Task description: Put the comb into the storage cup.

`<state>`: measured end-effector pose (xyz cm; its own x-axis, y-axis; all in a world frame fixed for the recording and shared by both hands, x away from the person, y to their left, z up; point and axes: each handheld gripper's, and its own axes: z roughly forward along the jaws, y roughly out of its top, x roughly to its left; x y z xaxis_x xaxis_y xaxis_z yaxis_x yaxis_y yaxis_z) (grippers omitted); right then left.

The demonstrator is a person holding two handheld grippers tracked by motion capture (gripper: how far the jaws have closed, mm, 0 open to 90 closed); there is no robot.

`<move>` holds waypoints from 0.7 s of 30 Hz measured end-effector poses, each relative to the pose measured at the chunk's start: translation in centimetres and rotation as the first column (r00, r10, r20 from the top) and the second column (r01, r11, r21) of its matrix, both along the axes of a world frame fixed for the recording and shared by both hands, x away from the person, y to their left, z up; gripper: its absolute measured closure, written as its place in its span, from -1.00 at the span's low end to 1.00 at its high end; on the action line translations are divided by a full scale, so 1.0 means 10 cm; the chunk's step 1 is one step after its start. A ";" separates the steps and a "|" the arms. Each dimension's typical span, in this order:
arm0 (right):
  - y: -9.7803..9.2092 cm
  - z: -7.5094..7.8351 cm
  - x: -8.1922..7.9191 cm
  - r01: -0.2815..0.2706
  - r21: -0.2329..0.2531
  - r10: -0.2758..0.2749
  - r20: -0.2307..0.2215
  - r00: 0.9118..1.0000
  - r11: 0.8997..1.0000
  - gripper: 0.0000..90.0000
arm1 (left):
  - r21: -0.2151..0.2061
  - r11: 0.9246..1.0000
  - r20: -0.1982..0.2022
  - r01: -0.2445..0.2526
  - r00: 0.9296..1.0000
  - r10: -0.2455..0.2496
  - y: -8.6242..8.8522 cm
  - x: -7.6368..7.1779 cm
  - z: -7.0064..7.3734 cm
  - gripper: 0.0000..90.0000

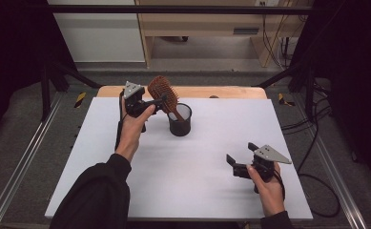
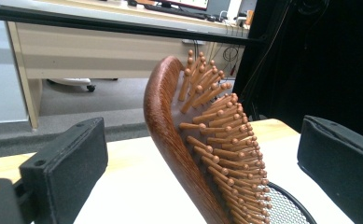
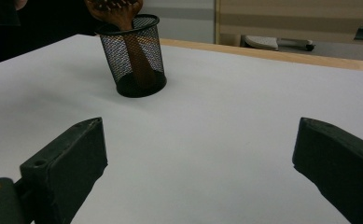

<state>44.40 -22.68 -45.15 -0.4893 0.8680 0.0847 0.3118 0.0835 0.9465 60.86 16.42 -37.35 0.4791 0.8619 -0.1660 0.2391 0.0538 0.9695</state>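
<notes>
Left claw (image 2: 202,154) agape, hairbrush (image 2: 202,144) handle cut off

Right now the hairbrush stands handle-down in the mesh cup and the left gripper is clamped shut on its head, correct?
Not quite. The hairbrush does stand handle-down in the mesh cup, but the left gripper is open. The left gripper view shows both jaws standing wide apart, with a clear gap on either side of the brush head, so nothing is clamped.
</notes>
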 end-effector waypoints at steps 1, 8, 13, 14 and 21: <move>0.00 0.00 0.00 0.001 0.001 -0.001 0.000 1.000 1.000 -0.93 | -0.001 1.000 0.002 0.001 1.000 -0.001 0.01 -0.01 0.01 -0.96; 0.01 0.00 0.00 0.000 0.000 0.000 -0.001 1.000 1.000 -0.93 | -0.001 1.000 0.014 0.000 1.000 0.000 0.04 -0.04 0.05 -0.96; 0.01 0.00 0.00 -0.002 -0.001 0.002 -0.001 1.000 1.000 -0.93 | 0.002 1.000 0.029 0.004 1.000 -0.004 0.07 -0.08 0.09 -0.96; 0.01 0.00 0.00 -0.002 -0.002 0.002 -0.001 1.000 1.000 -0.93 | 0.002 1.000 0.031 0.004 0.999 -0.004 0.08 -0.09 0.10 -0.96; 0.02 0.00 0.00 -0.006 -0.011 0.006 -0.003 1.000 1.000 -0.93 | -0.008 1.000 0.049 0.008 0.999 -0.008 0.11 -0.15 0.15 -0.96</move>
